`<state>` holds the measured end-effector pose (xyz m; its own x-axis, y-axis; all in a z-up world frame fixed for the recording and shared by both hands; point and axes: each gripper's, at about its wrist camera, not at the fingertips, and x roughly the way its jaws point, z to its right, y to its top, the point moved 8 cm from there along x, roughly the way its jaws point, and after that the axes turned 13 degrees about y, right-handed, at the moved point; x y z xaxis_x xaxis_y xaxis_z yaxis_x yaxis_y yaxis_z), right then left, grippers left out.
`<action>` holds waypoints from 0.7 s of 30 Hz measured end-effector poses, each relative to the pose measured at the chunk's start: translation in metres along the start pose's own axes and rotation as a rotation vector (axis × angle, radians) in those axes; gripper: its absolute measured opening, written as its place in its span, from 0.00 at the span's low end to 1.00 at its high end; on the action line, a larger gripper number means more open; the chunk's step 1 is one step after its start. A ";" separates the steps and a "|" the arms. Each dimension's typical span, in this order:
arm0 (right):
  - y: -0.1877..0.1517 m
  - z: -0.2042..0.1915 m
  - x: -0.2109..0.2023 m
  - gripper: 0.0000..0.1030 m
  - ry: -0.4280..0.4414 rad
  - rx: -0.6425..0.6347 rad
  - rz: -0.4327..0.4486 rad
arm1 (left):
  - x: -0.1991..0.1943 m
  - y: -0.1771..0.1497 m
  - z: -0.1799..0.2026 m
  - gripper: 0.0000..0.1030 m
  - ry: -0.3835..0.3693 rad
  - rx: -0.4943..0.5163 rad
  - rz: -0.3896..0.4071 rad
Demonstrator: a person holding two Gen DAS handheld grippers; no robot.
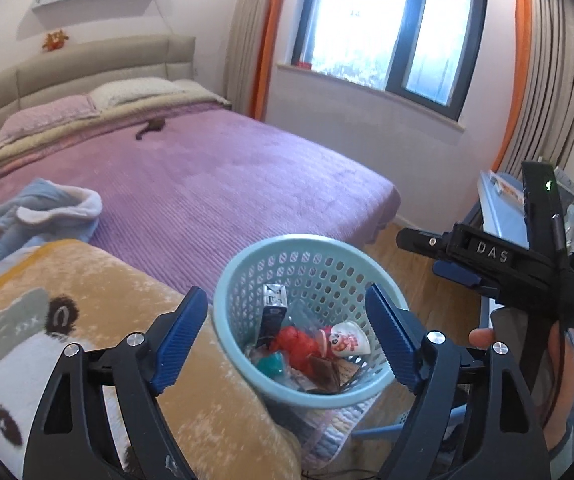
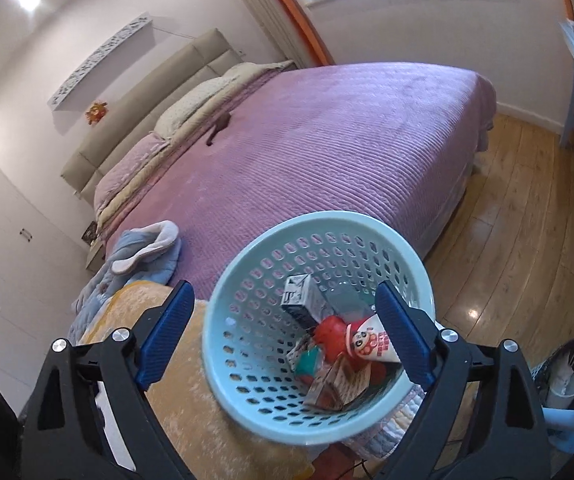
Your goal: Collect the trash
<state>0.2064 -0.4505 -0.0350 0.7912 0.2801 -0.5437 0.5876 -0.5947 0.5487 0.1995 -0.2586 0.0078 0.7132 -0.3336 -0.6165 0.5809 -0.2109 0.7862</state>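
Left wrist view puts the pale blue basket [image 1: 307, 320] at six o'clock, perched on the edge of the folded tan blanket [image 1: 99, 280] at the bed's foot and tilted towards the camera, trash such as the red wrapper [image 1: 299, 346] and small carton [image 1: 273, 308] already inside. Both the left gripper [image 1: 287, 336] and right gripper [image 2: 285, 336] hang spread wide, gripping nothing. A careless nudge on the rim could probably tip the basket off the soft blanket and spill everything onto the wooden floor [image 2: 507, 240] at three o'clock.
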 end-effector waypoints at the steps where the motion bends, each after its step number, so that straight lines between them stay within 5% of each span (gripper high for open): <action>1: -0.004 -0.007 -0.006 0.85 0.002 -0.021 0.008 | -0.008 -0.001 -0.003 0.78 0.000 -0.005 0.013; 13: -0.066 -0.094 -0.064 0.85 -0.039 -0.310 0.112 | -0.116 -0.028 -0.053 0.87 0.116 -0.089 0.159; 17: -0.091 -0.115 -0.076 0.85 -0.050 -0.390 0.145 | -0.139 -0.058 -0.071 0.87 0.289 -0.047 0.160; 21: -0.111 -0.131 -0.085 0.85 -0.054 -0.456 0.179 | -0.159 -0.076 -0.082 0.87 0.374 -0.040 0.174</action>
<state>0.0960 -0.3096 0.0331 0.8836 0.1571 -0.4411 0.4673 -0.2359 0.8521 0.0742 -0.1138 0.0429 0.8913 -0.0027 -0.4535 0.4485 -0.1428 0.8823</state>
